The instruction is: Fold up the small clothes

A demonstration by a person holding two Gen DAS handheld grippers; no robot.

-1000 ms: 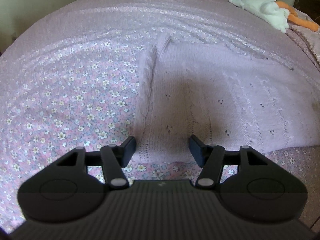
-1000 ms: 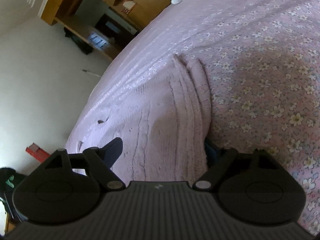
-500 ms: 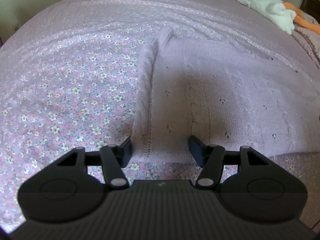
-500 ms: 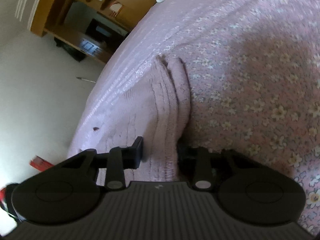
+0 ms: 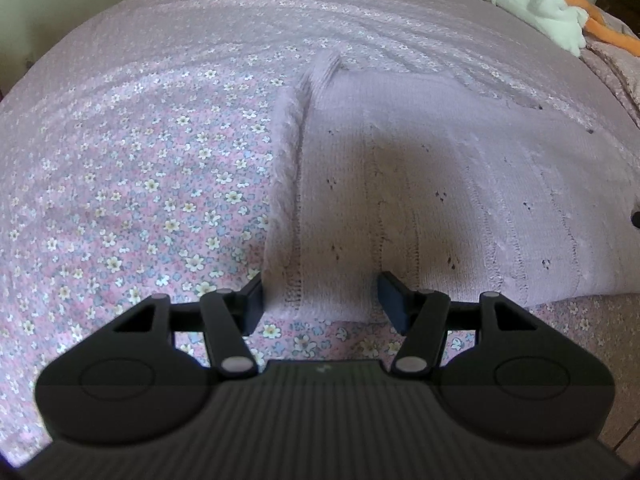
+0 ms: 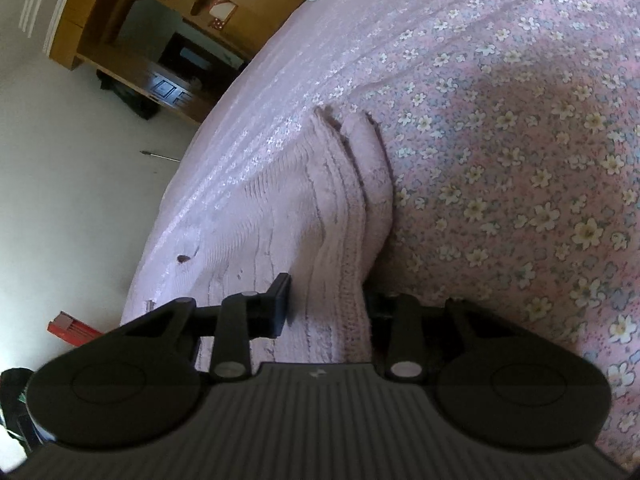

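Jaws of the left gripper (image 5: 320, 300) stood spread wide, straddling the near hem of the lilac knit garment (image 5: 440, 184), not yet pinching it. Jaws of the right gripper (image 6: 328, 304) were much narrower, set on either side of a thick folded edge of the same garment (image 6: 280, 232); the right finger sat mostly hidden behind the fabric, so whether the pinch was complete could not be told. Looked close to it.

Garment lay flat on the flower-print bed cover (image 5: 140, 184), centre to right of the left wrist frame, with one long edge rolled into a ridge running up the middle. In the right wrist frame it ran from lower centre up toward the middle, layers stacked at the edge. A white plush toy (image 5: 528, 4) lay at the upper right, well apart from the work.

Step in hand, by judgement: taking hold of two points of the garment ahead of a fold. Partly folded already, since layers showed.

Next move called for closing the left jaws on the hem, firming the right hold through all layers, then lifting both together and keeping the edge taut so the knit would not sag or slip.
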